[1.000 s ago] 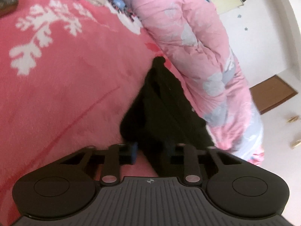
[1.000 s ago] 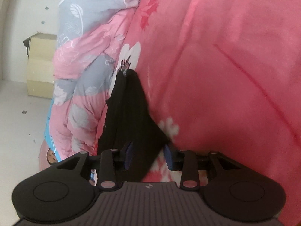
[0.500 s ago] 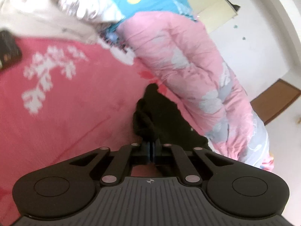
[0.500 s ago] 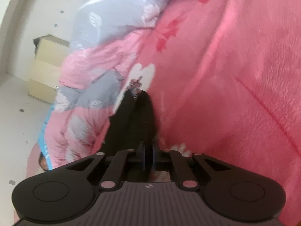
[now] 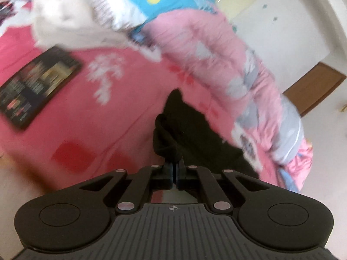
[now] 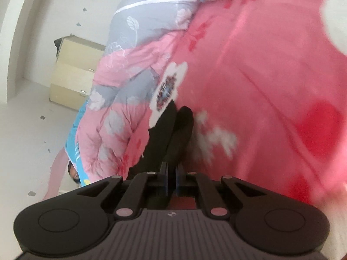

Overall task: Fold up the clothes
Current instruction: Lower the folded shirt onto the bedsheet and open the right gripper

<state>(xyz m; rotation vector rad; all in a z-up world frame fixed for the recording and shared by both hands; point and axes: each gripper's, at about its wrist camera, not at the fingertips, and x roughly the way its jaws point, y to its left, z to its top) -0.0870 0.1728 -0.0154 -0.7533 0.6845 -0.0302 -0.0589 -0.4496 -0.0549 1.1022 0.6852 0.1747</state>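
Observation:
A black garment [image 5: 190, 134] lies on the pink floral bedspread [image 5: 121, 112] beside a rolled pink and grey quilt. My left gripper [image 5: 174, 171] is shut on its near bunched corner, which is lifted off the bed. In the right wrist view the same black garment [image 6: 171, 138] hangs as a narrow folded strip. My right gripper [image 6: 171, 179] is shut on its near end, above the bedspread [image 6: 260, 86].
A pink and grey quilt [image 5: 227, 65] runs along the bed's edge; it also shows in the right wrist view [image 6: 121, 99]. A dark book [image 5: 36, 84] lies on the bed at left. White and blue clothes [image 5: 86, 10] pile at the far end. A beige cabinet [image 6: 73, 73] stands on the floor.
Both grippers went from open around the black garment's edges to shut on it. Both have since lifted and pulled back, and the garment has bunched and risen with them.

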